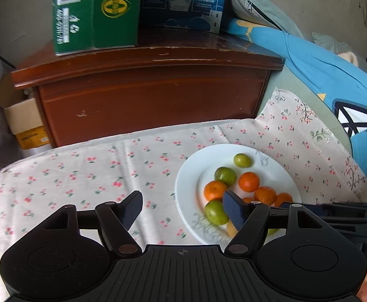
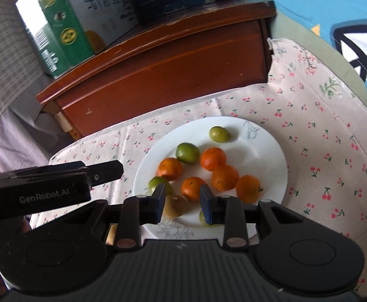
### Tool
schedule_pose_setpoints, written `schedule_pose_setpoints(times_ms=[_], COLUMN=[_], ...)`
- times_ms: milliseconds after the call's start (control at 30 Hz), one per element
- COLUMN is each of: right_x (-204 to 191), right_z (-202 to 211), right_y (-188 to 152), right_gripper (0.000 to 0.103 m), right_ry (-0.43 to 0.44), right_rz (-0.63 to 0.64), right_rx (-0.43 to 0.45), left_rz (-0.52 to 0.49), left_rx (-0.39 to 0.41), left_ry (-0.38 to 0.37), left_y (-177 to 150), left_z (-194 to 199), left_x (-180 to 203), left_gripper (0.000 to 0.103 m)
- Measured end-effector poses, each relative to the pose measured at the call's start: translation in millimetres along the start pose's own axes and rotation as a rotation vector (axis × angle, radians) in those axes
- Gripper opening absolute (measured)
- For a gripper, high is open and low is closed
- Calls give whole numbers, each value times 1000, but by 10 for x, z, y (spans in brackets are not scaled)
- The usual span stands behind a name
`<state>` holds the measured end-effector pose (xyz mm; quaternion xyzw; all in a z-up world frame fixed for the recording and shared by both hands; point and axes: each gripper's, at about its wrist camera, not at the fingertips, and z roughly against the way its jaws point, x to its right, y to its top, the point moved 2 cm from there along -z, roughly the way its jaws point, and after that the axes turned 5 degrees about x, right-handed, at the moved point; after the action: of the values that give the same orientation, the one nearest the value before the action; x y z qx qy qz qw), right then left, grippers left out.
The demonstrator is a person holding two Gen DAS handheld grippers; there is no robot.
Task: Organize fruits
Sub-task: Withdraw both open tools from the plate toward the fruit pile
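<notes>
- The left tool point(image 1: 182, 209) is wide apart and holds nothing. Its right pad sits in front of a green fruit point(image 1: 215, 212) at the plate's 7 o'clock edge but does not squeeze it.
- The right tool point(image 2: 182, 202) is narrow, with a small gap between its pads. In that gap an orange fruit point(image 2: 193, 189) and a brown fruit point(image 2: 175, 205) can be seen on the plate below, but the pads do not seem to pinch either one.
- The white plate point(image 2: 266, 151) lies on the flowered cloth point(image 1: 82, 173) that covers the bench.
- All the fruit that can be seen is on the plate: five orange ones in the middle and toward 5 o'clock, green ones at 12, 10 and 7 o'clock, and the brown one at 6 o'clock.
- No fruit lies on the cloth around the plate.
- It looks like the task is nearly done, since the fruit is gathered in one place. The colors are mixed, so sorting may be left; no one can tell from here.
- Behind the bench, at 12 o'clock, stands a brown wooden cabinet point(image 1: 153, 95) with a green box point(image 1: 92, 12) and a blue box point(image 1: 183, 0) on top.
</notes>
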<state>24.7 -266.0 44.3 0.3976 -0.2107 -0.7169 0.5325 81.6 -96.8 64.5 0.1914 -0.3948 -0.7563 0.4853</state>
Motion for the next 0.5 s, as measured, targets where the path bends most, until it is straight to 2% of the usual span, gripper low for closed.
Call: schedule_pose_setpoints(times_ms=[500], right_x=[-239], right_z=[212], right_y=[-278], right_gripper=[32], right_ry=[59], right_rz=[85], right_rx=[-48], left_rz=[-3], left_rx=[-43], left_ry=[78], left_y=[-277], left_z=[456], left_x=[-173], left_gripper=[73])
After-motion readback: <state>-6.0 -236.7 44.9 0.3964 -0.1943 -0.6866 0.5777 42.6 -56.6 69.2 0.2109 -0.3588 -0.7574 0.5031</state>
